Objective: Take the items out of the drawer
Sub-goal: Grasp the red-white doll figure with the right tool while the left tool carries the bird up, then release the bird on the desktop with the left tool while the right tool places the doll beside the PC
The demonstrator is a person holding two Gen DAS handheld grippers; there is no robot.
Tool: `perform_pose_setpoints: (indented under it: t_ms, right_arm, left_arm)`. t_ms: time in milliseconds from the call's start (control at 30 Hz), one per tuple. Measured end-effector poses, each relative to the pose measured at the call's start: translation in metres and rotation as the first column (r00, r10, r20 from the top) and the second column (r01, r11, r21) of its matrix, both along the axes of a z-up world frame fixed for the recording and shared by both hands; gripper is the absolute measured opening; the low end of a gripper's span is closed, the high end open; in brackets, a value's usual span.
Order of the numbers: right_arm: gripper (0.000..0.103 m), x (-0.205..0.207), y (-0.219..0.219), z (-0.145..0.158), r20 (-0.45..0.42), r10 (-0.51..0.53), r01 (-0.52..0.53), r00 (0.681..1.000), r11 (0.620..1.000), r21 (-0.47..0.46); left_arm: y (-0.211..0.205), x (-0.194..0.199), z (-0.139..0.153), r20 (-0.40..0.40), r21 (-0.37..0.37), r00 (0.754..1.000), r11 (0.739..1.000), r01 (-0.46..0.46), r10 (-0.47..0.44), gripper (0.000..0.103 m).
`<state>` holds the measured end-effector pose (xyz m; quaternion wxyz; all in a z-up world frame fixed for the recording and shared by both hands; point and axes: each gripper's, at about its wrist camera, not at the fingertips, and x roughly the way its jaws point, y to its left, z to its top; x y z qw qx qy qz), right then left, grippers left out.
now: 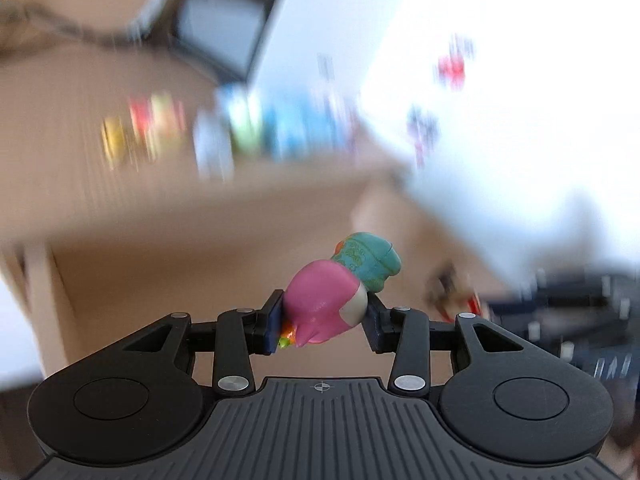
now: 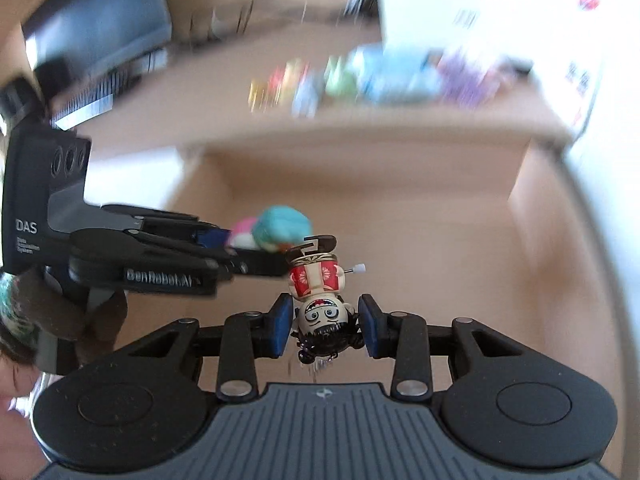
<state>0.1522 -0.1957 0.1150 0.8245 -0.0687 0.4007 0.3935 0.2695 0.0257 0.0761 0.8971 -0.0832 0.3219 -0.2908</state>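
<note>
Open wooden drawer (image 2: 360, 216) is filling the centre of the right wrist view, its bare light-brown floor lying below both grippers. Desk top (image 2: 280, 128) is running along the drawer's far edge. A row of small coloured items (image 2: 360, 76) is sitting along that far part of the desk; all blurred, kinds cannot be told. A dark monitor-like shape (image 2: 100, 28) is showing toward the desk's far left corner, a large white surface (image 1: 500, 100) at its right side.

Left gripper (image 1: 325, 318) is gripping the pink and teal figurine (image 1: 332, 300): both blue pads are pressing its pink body, teal end tilting up and away to the right. Seen from the right wrist, this gripper (image 2: 244, 258) is reaching in from the left, the figurine (image 2: 276, 228) being held above the drawer floor.

Right gripper (image 2: 325, 326) is clamping the wind-up doll (image 2: 320, 296) by its black-haired head, pads touching both sides. Doll is hanging upside down, red-and-cream body pointing away from the camera, small white key (image 2: 359, 268) sticking out to the right. The two toys are sitting just beside each other.
</note>
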Motion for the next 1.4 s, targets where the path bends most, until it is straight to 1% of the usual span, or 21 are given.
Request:
perform_pose_setpoints:
  t_ms: [67, 133, 200, 267, 300, 367, 433, 467, 533, 600, 667, 800, 900, 967, 1033, 1067, 1100, 1133, 1200, 1300, 1400]
  right_arm:
    - [0.035, -0.005, -0.006, 0.008, 0.053, -0.070, 0.066, 0.996, 0.995, 0.068]
    - [0.035, 0.014, 0.000, 0.006, 0.042, -0.118, 0.111, 0.992, 0.983, 0.144]
    - [0.035, 0.024, 0.002, -0.001, 0.040, -0.152, 0.142, 0.988, 0.970, 0.195]
    - [0.035, 0.037, 0.015, -0.014, 0.042, -0.179, 0.167, 0.983, 0.963, 0.211]
    - [0.035, 0.040, 0.017, -0.018, 0.033, -0.181, 0.170, 0.983, 0.962, 0.212]
    - [0.035, 0.044, 0.021, -0.026, 0.004, -0.174, 0.169, 0.985, 0.963, 0.212]
    - [0.035, 0.040, 0.020, -0.027, 0.006, -0.171, 0.167, 0.985, 0.966, 0.197]
    - [0.035, 0.040, 0.019, -0.027, 0.017, -0.174, 0.168, 0.985, 0.968, 0.188]
    - [0.035, 0.041, 0.016, -0.027, 0.040, -0.189, 0.180, 0.981, 0.969, 0.168]
    - [0.035, 0.046, 0.012, -0.025, 0.044, -0.208, 0.199, 0.977, 0.968, 0.155]
    - [0.035, 0.049, 0.006, -0.022, 0.046, -0.223, 0.214, 0.974, 0.966, 0.144]
    - [0.035, 0.069, 0.005, -0.006, 0.084, -0.247, 0.236, 0.965, 0.963, 0.128]
    - [0.035, 0.092, 0.012, 0.016, 0.162, -0.287, 0.266, 0.944, 0.954, 0.137]
    - [0.035, 0.109, 0.018, 0.032, 0.243, -0.321, 0.297, 0.916, 0.946, 0.130]
    - [0.035, 0.137, 0.028, 0.042, 0.274, -0.365, 0.341, 0.890, 0.931, 0.132]
    - [0.036, 0.152, 0.032, 0.044, 0.271, -0.383, 0.354, 0.883, 0.923, 0.151]
    - [0.044, 0.167, 0.034, 0.045, 0.257, -0.395, 0.362, 0.882, 0.917, 0.166]
    - [0.055, 0.182, 0.036, 0.045, 0.236, -0.415, 0.386, 0.879, 0.908, 0.162]
    - [0.056, 0.199, 0.035, 0.041, 0.193, -0.467, 0.443, 0.863, 0.883, 0.157]
    - [0.056, 0.198, 0.024, 0.032, 0.109, -0.469, 0.448, 0.877, 0.877, 0.174]
    - [0.056, 0.169, 0.016, 0.026, 0.081, -0.425, 0.407, 0.902, 0.897, 0.172]
  left_arm:
    - [0.002, 0.019, 0.024, 0.086, -0.007, 0.994, 0.998, -0.060, 0.060, 0.045]
    - [0.002, 0.046, 0.047, 0.179, 0.011, 0.974, 0.989, -0.146, 0.142, 0.045]
    - [0.001, 0.077, 0.064, 0.212, -0.001, 0.956, 0.979, -0.205, 0.201, 0.045]
    - [-0.003, 0.116, 0.068, 0.177, 0.007, 0.964, 0.979, -0.204, 0.200, 0.046]
    - [-0.006, 0.133, 0.065, 0.130, 0.025, 0.973, 0.981, -0.194, 0.189, 0.046]
    - [-0.014, 0.164, 0.050, -0.010, 0.077, 0.984, 0.981, -0.175, 0.177, 0.046]
    - [-0.021, 0.184, 0.032, -0.125, 0.121, 0.976, 0.979, -0.162, 0.177, 0.046]
    - [-0.024, 0.187, 0.027, -0.135, 0.134, 0.976, 0.979, -0.153, 0.171, 0.047]
    - [-0.026, 0.183, 0.031, -0.066, 0.145, 0.979, 0.973, -0.182, 0.193, 0.044]
    - [-0.018, 0.171, 0.041, 0.022, 0.082, 0.978, 0.975, -0.207, 0.205, 0.044]
    - [-0.012, 0.155, 0.054, 0.104, 0.021, 0.978, 0.983, -0.182, 0.179, 0.044]
    - [0.000, 0.118, 0.068, 0.173, -0.045, 0.971, 0.986, -0.159, 0.164, 0.044]
    - [0.009, 0.084, 0.068, 0.188, -0.071, 0.975, 0.992, -0.104, 0.115, 0.044]
    - [0.011, 0.065, 0.062, 0.187, -0.045, 0.977, 0.995, -0.092, 0.099, 0.044]
    - [0.009, 0.054, 0.051, 0.157, -0.032, 0.982, 0.995, -0.097, 0.101, 0.044]
    - [0.010, 0.052, 0.047, 0.129, -0.031, 0.987, 0.995, -0.090, 0.093, 0.044]
    - [0.010, 0.049, 0.041, 0.094, -0.033, 0.992, 0.996, -0.077, 0.080, 0.044]
    - [0.011, 0.048, 0.034, 0.062, -0.043, 0.996, 0.997, -0.069, 0.072, 0.044]
    - [0.015, 0.042, 0.023, 0.034, -0.058, 0.996, 0.995, -0.084, 0.086, 0.044]
    - [0.019, 0.036, 0.018, 0.033, -0.063, 0.991, 0.989, -0.130, 0.133, 0.044]
    - [0.027, 0.018, 0.017, 0.049, -0.093, 0.980, 0.978, -0.188, 0.193, 0.044]
